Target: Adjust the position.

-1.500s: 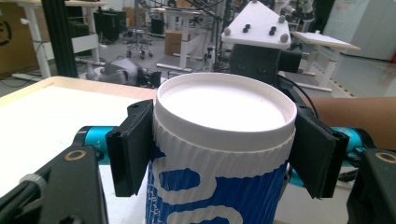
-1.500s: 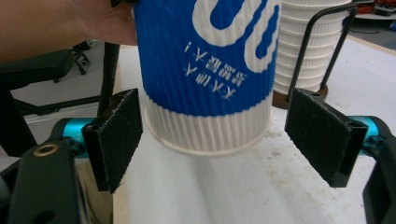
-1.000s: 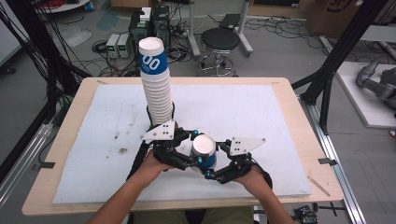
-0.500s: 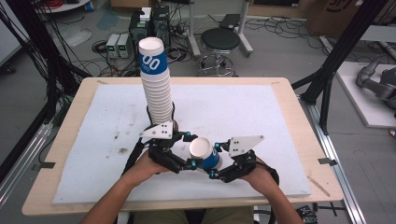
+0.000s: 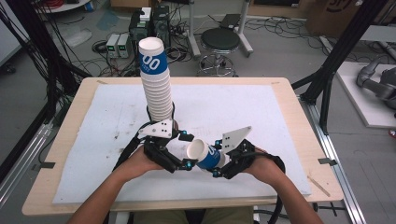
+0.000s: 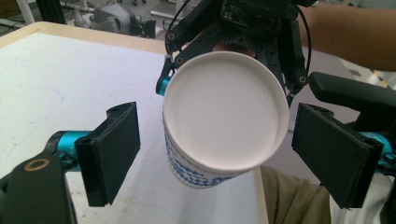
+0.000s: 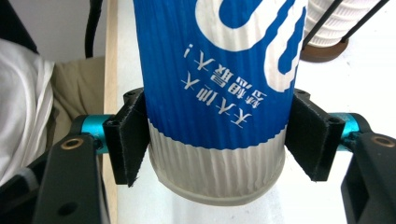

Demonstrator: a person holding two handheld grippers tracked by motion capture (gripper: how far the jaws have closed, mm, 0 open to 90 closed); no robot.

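A tall cup stack point(image 5: 156, 84) stands on the white mat point(image 5: 261, 112). Just in front of the stack, the right gripper point(image 5: 219, 161) pinches a tilted blue paper cup point(image 5: 205, 155) near its base. Beside that cup, nearer the stack, the left gripper point(image 5: 187, 149) has its jaws spread wide, clear of the cup's rim.

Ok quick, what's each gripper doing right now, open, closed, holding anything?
Left gripper: open, jaws either side of the paper cup, pads clear of it.
Right gripper: closed on that blue and white paper cup, holding it.

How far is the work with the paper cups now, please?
Done: many cups sit in the tall stack. In hand: the right hand-held gripper clamps one blue cup; the left hand-held gripper stands open around it. Left: probably adding this cup onto the stack.
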